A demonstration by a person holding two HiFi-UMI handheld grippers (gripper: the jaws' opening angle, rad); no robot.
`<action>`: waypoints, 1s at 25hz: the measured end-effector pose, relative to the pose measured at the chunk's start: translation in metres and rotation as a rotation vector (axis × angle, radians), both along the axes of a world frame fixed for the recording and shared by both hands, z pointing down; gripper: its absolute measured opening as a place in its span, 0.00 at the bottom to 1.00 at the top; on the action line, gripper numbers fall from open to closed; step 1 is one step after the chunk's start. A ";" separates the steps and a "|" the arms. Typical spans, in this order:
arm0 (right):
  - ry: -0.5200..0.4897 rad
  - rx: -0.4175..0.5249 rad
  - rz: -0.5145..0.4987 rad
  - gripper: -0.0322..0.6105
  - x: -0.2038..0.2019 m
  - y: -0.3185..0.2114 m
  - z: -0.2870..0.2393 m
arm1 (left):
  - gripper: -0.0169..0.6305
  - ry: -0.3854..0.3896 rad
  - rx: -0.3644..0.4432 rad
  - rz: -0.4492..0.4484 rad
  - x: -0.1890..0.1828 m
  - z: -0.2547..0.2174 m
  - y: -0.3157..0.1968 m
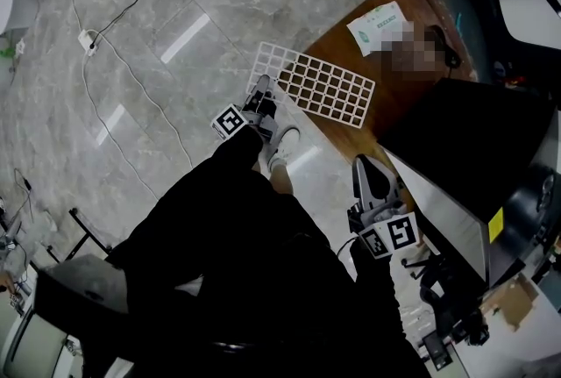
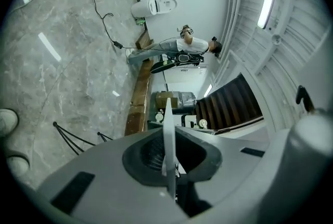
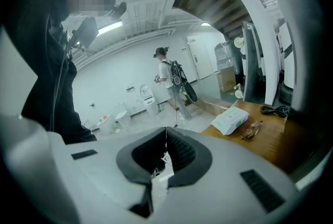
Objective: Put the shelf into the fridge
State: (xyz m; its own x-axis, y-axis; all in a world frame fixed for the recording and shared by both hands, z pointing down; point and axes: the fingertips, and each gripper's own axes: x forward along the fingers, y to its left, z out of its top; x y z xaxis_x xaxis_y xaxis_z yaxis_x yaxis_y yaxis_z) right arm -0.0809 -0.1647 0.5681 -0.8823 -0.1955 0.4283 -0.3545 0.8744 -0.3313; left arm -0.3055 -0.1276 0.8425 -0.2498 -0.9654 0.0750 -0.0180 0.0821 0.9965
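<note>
Your left tool (image 1: pixel 260 92) is clamped on the white wire-grid shelf (image 1: pixel 317 87): its own view shows a thin white bar of the shelf edge-on between the jaws, with the pads pressing on it. The shelf runs away from that tool's tips. The corner it holds is out over the floor and the far part is above the wooden tabletop (image 1: pixel 412 1), short of a white packet (image 1: pixel 377 25). Whether the shelf rests on the wood or hangs free cannot be told. Your right tool (image 1: pixel 365 166) is closed with nothing between its jaws, and it is well apart from the shelf. Just beyond it is the dark box that is probably the fridge (image 1: pixel 465 139), whose opening is not shown. Expect the shelf to be light and stiff but awkward. Held by one corner, it will probably lever and swing, and the coated wire looks smooth enough to slip or twist in the pads. Hold it by the thicker outer rim, not a thin inner bar. Put your right tool on the edge opposite the left one to keep the shelf level.
</note>
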 end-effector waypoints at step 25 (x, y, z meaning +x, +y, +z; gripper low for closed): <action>-0.283 -0.327 0.358 0.24 0.010 -0.004 -0.018 | 0.08 0.084 0.234 -0.093 -0.074 -0.259 0.051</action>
State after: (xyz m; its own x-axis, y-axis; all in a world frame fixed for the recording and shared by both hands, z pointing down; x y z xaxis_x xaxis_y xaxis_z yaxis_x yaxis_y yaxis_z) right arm -0.0705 -0.1685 0.5499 -0.8743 -0.4011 0.2734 -0.4687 0.5514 -0.6902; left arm -0.3798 -0.0761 0.5837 -0.3410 -0.9320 -0.1229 0.0628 -0.1531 0.9862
